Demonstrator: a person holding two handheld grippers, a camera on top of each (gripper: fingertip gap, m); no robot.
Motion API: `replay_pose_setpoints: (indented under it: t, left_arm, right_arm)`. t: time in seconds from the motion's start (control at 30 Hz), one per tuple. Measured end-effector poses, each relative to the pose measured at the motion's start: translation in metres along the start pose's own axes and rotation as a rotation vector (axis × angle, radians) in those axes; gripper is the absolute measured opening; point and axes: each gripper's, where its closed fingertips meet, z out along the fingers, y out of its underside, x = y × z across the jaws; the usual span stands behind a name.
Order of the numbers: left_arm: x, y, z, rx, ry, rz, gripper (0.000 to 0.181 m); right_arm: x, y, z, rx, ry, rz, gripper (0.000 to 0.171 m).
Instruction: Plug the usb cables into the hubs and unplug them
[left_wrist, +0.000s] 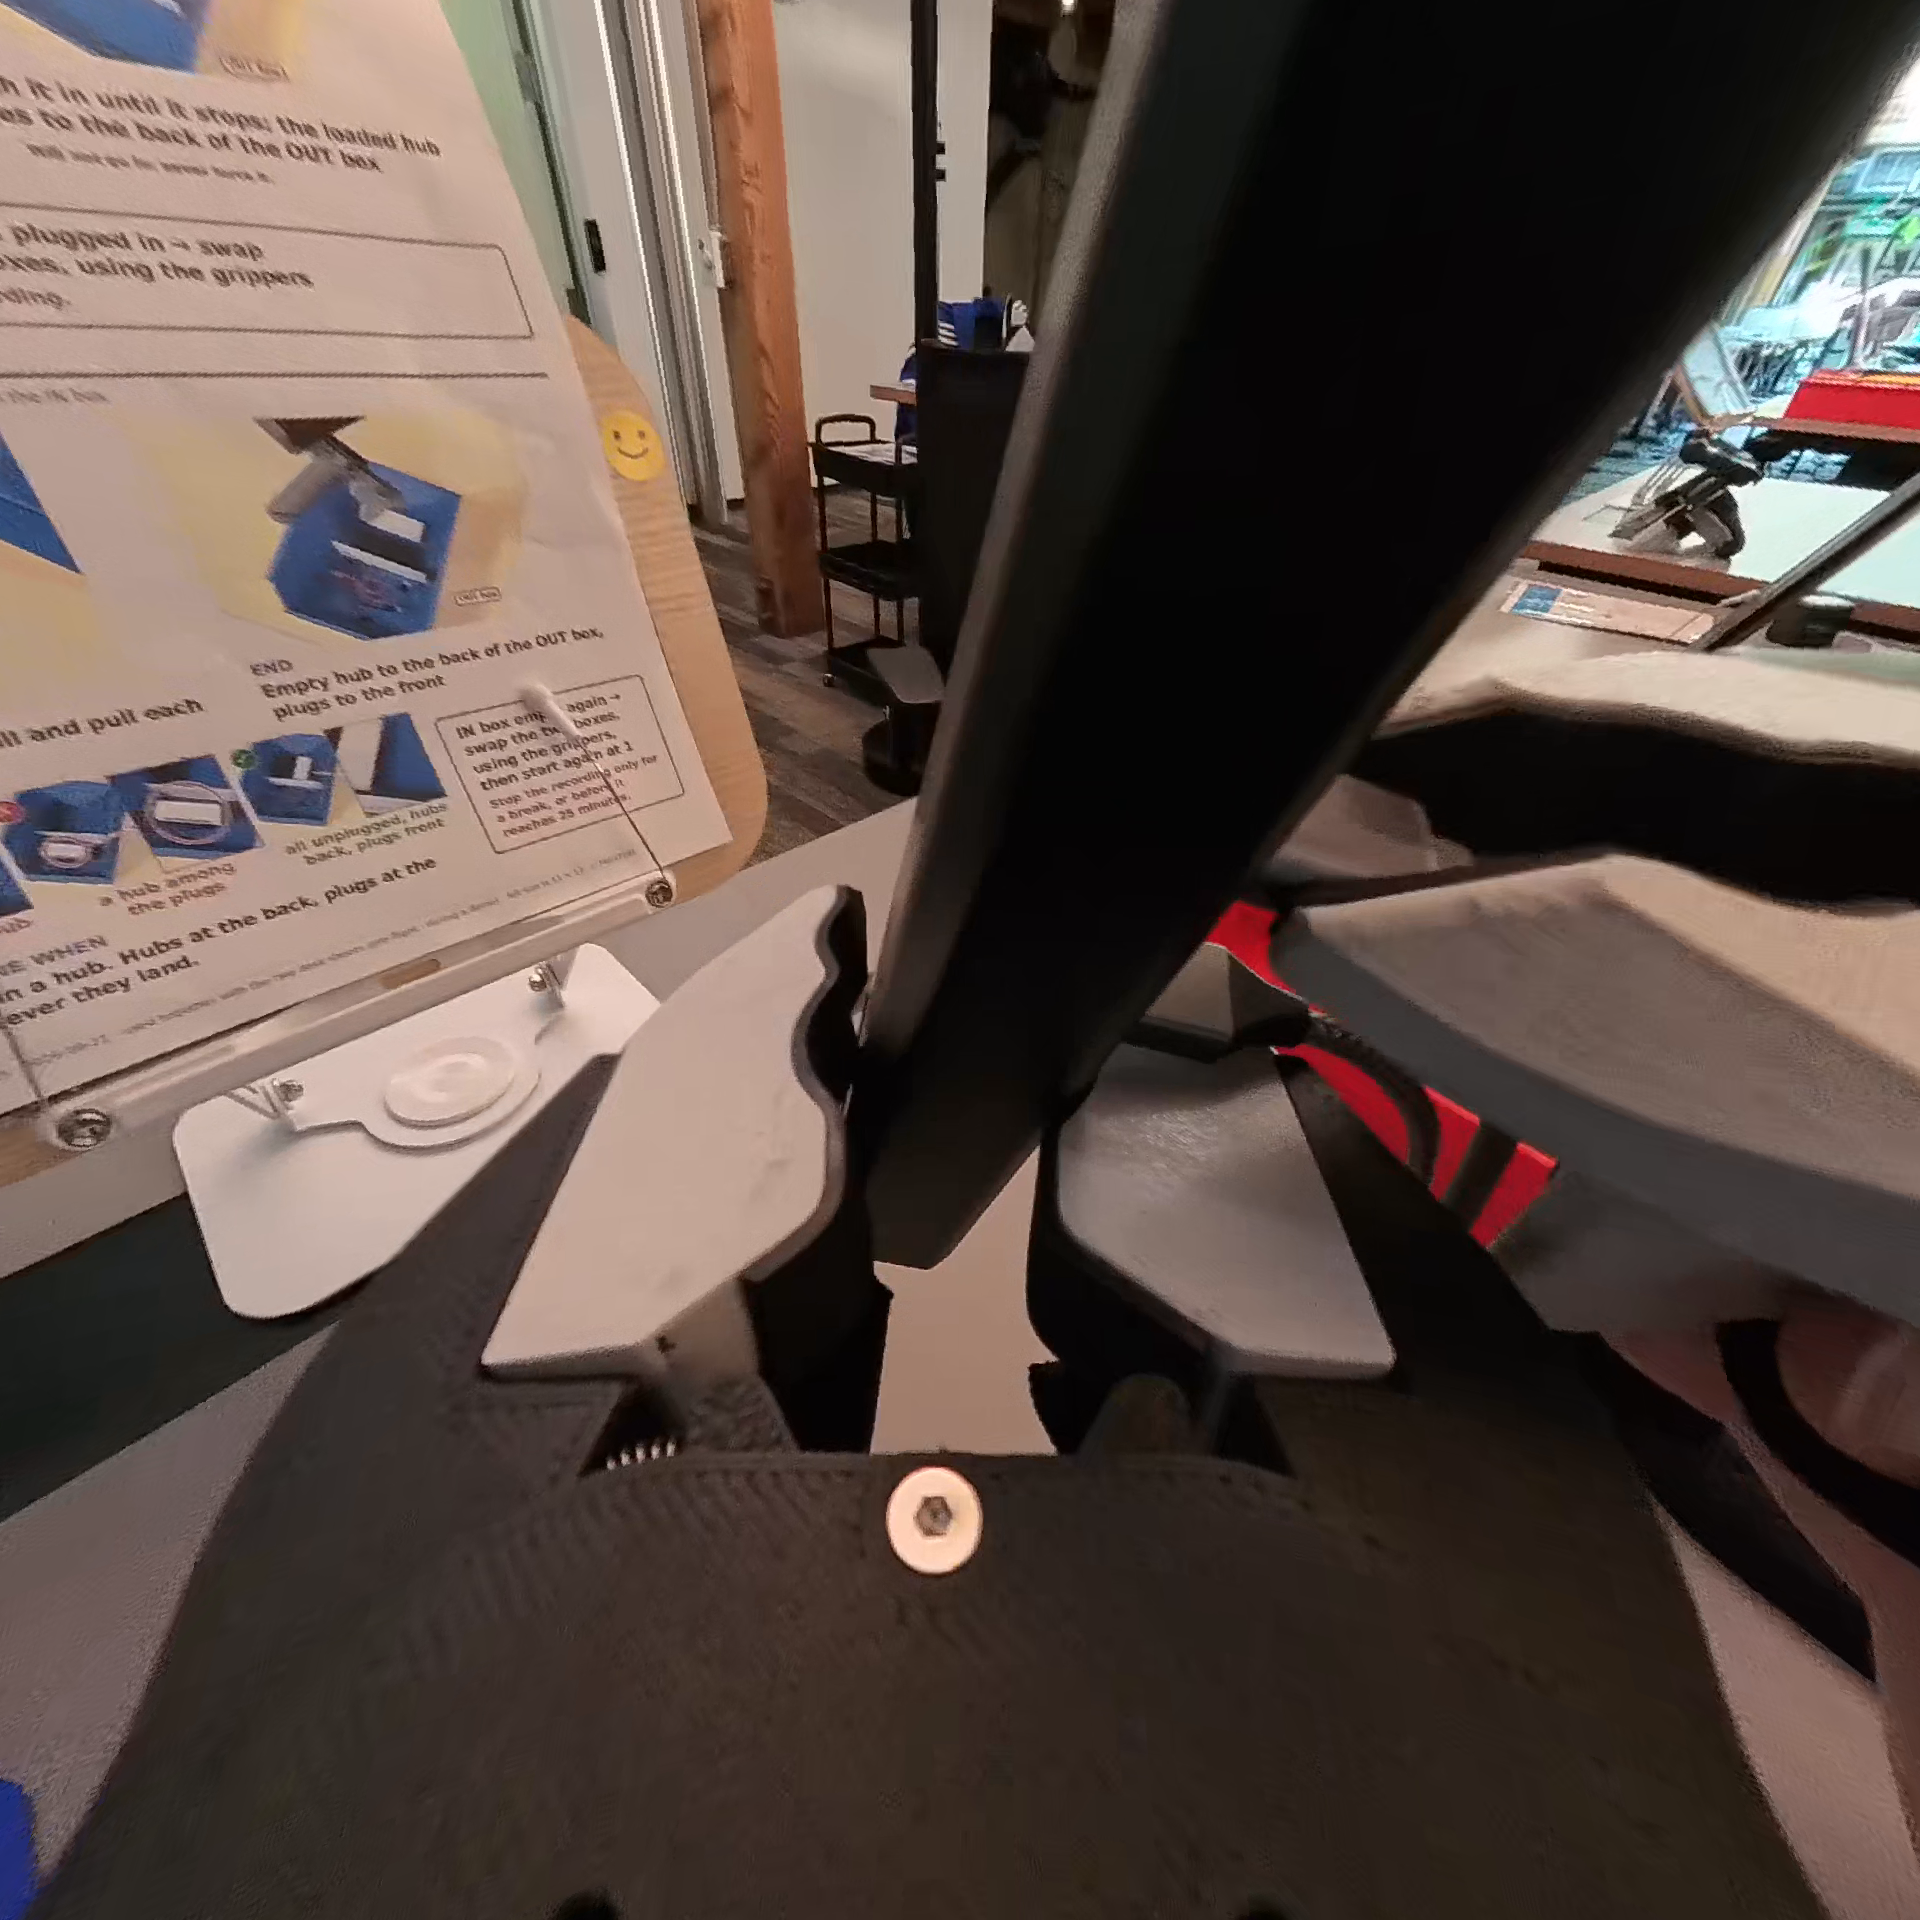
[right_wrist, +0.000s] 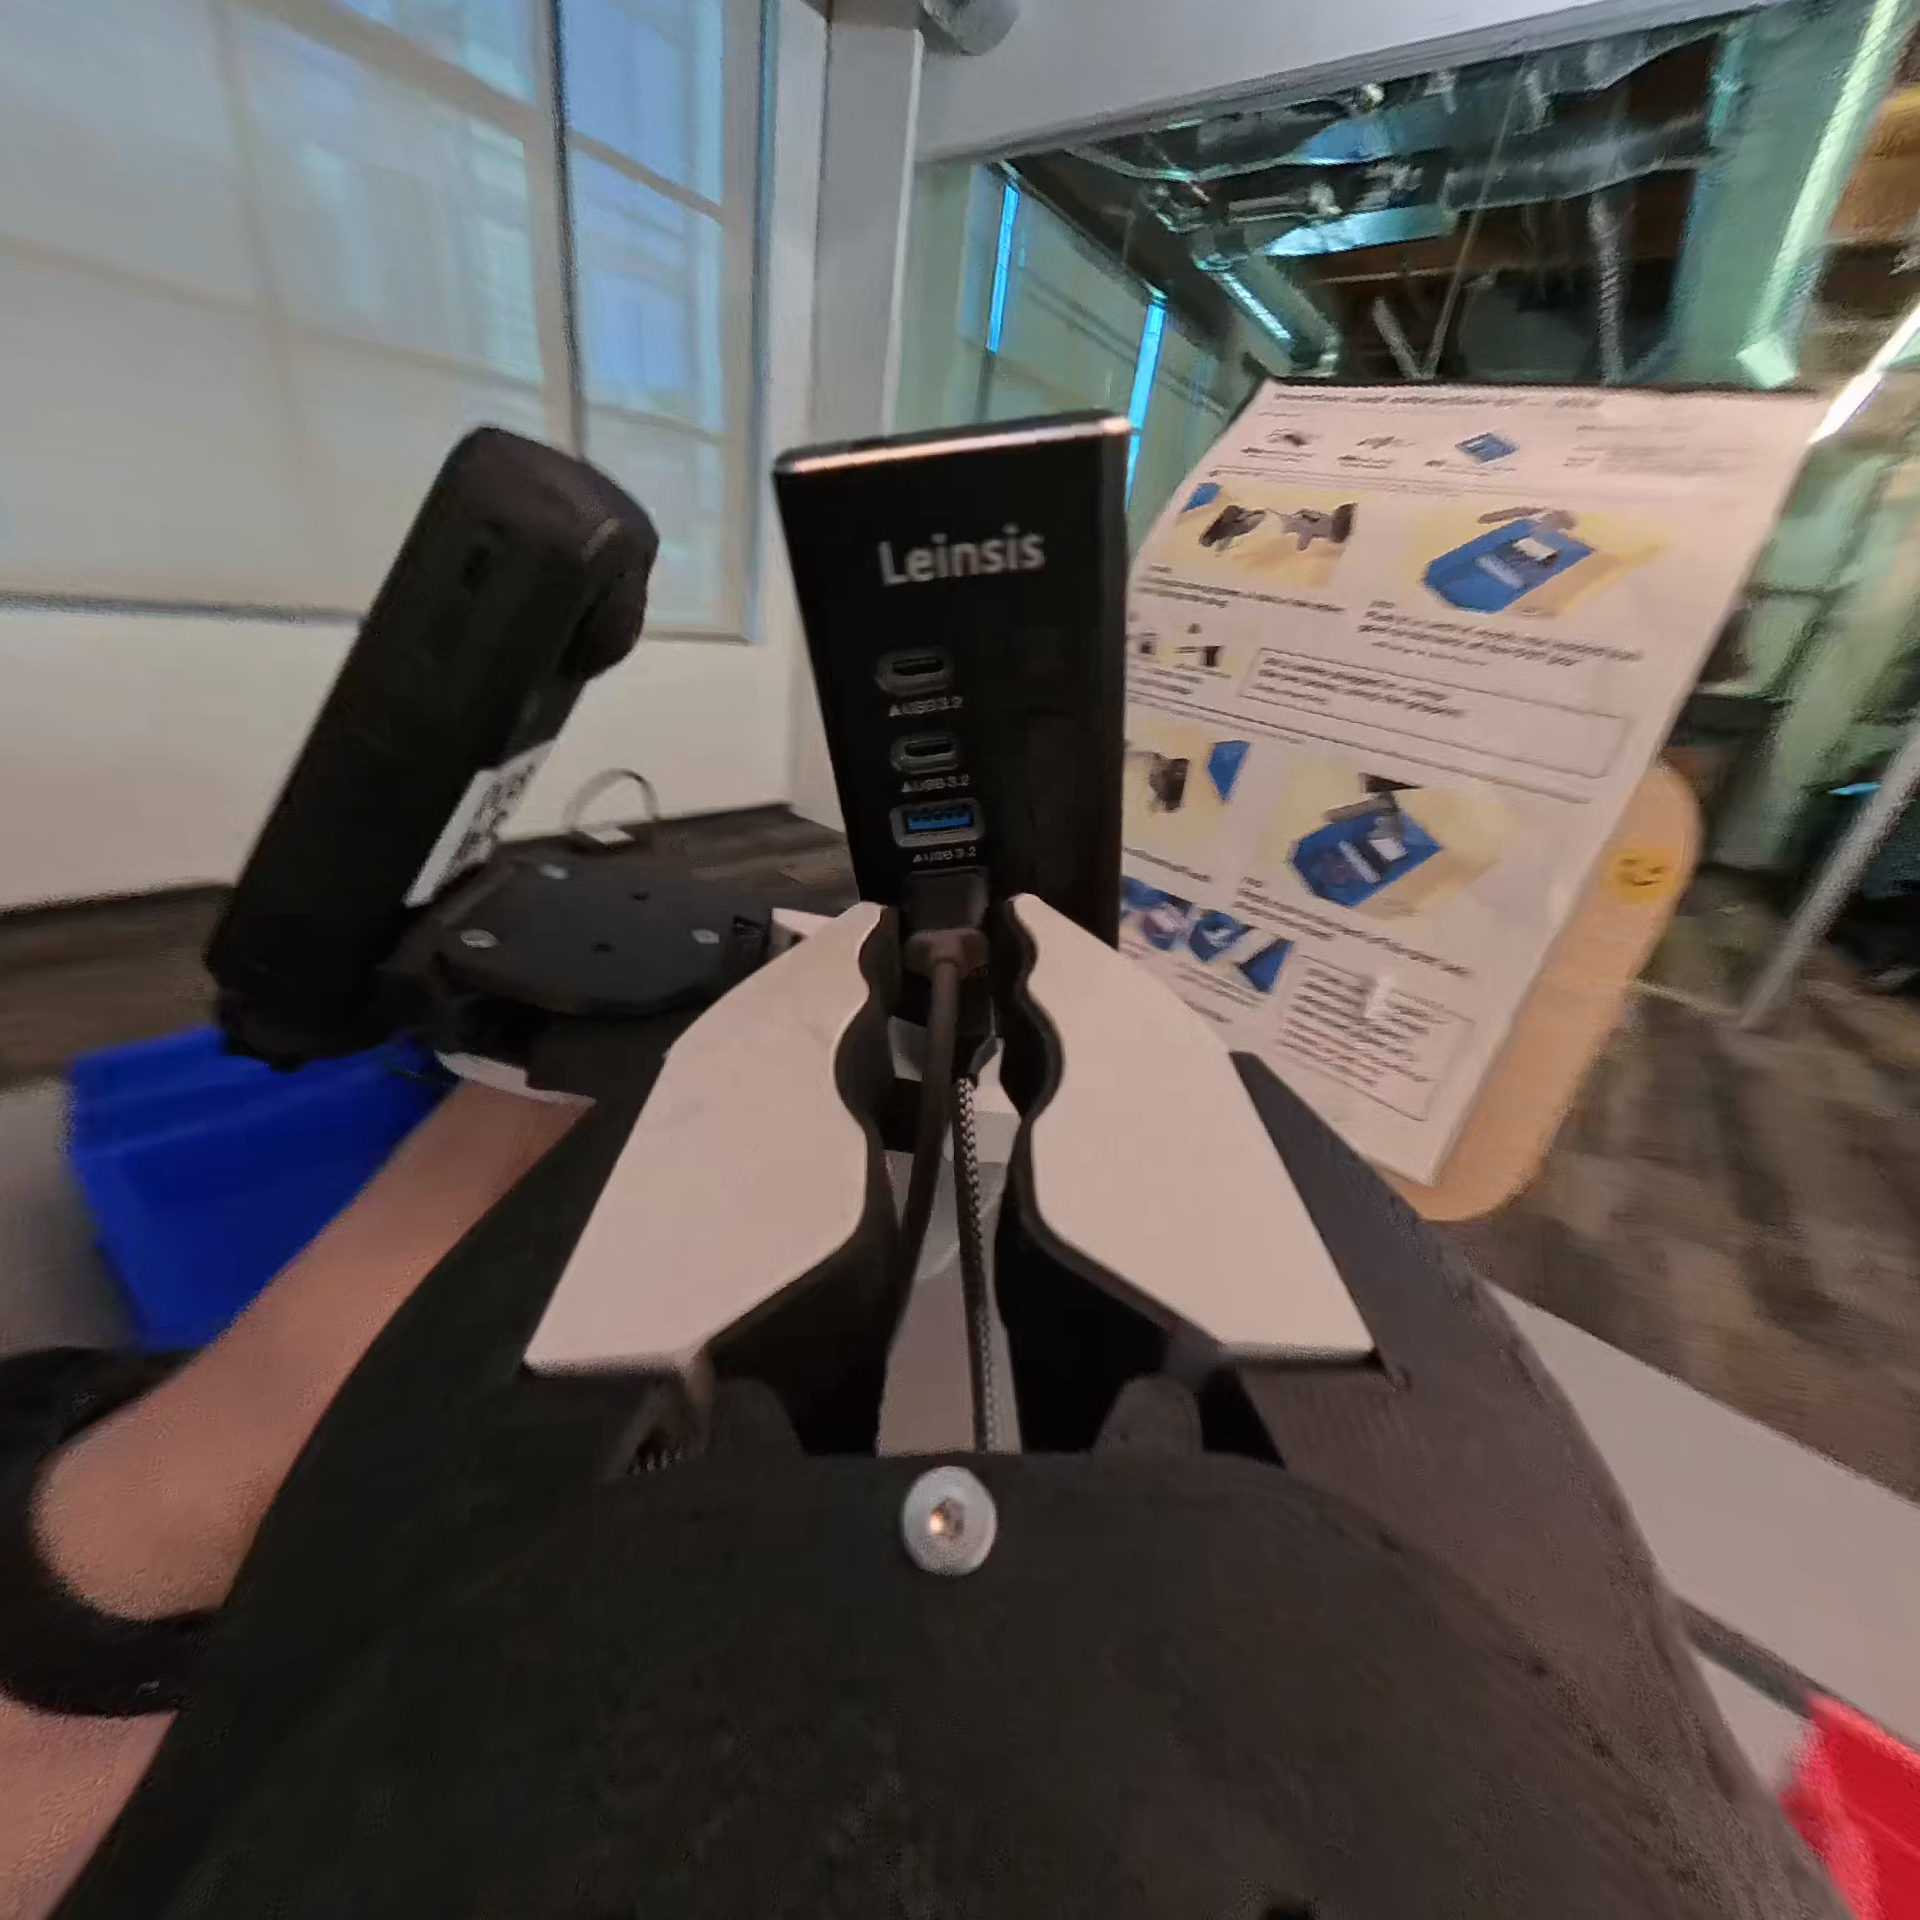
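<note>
Left gripper (left_wrist: 951, 1132) fingers clamp the black hub's (left_wrist: 1195, 623) lower end; right gripper (right_wrist: 940, 987) fingers pinch the cable plug (right_wrist: 943, 902) seated in the hub's (right_wrist: 956, 665) bottom port; blue bin (right_wrist: 218, 1164) left of fingers, contents hidden.

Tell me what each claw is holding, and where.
Left claw clamps the black hub at its lower end. Right claw pinches the cable plug seated in the hub's bottom port.

Each camera sits just behind its own hand-held gripper, looking forward along the two fingers. The left wrist view faces slightly upward at a black hub (left_wrist: 1195, 623) filling the frame's centre, very near. The right wrist view sees that hub's port face (right_wrist: 956, 686) upright at centre. Both share the instruction sheet (left_wrist: 260, 520) (right_wrist: 1392, 748): left in one, right in the other.
</note>
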Motion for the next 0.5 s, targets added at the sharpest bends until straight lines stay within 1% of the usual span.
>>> replay_pose_setpoints:
  t: [0.07,0.1,0.2,0.27,0.3,0.37,0.43,0.5]
  left_arm:
    - [0.002,-0.001,0.000,0.007,0.024,0.012,0.033]
    - [0.003,-0.002,-0.002,0.007,0.023,0.022,0.033]
    - [0.004,-0.007,-0.007,0.009,-0.003,0.087,0.033]
    - [0.003,-0.005,-0.005,0.001,-0.032,0.113,0.032]
    - [0.003,-0.003,-0.003,-0.007,-0.022,0.100,0.032]
    - [0.000,0.001,0.000,-0.022,-0.016,0.062,0.032]
    - [-0.007,0.002,-0.002,-0.022,-0.042,0.052,0.033]
    - [-0.010,0.000,-0.005,-0.014,-0.038,0.040,0.033]
  right_arm:
    - [0.000,0.000,-0.001,-0.025,0.047,-0.123,0.018]
    - [-0.001,-0.001,-0.002,-0.027,0.027,-0.124,0.018]
    - [-0.004,-0.006,-0.008,-0.004,-0.142,0.013,0.018]
    - [-0.001,-0.004,-0.010,-0.012,-0.163,0.051,0.018]
    - [0.001,-0.002,-0.009,-0.019,-0.146,0.062,0.018]
    - [0.003,0.001,-0.005,-0.025,-0.052,0.054,0.018]
    - [0.000,0.004,0.000,-0.023,0.052,-0.011,0.018]
    - [-0.004,0.002,0.003,-0.009,0.089,-0.054,0.018]
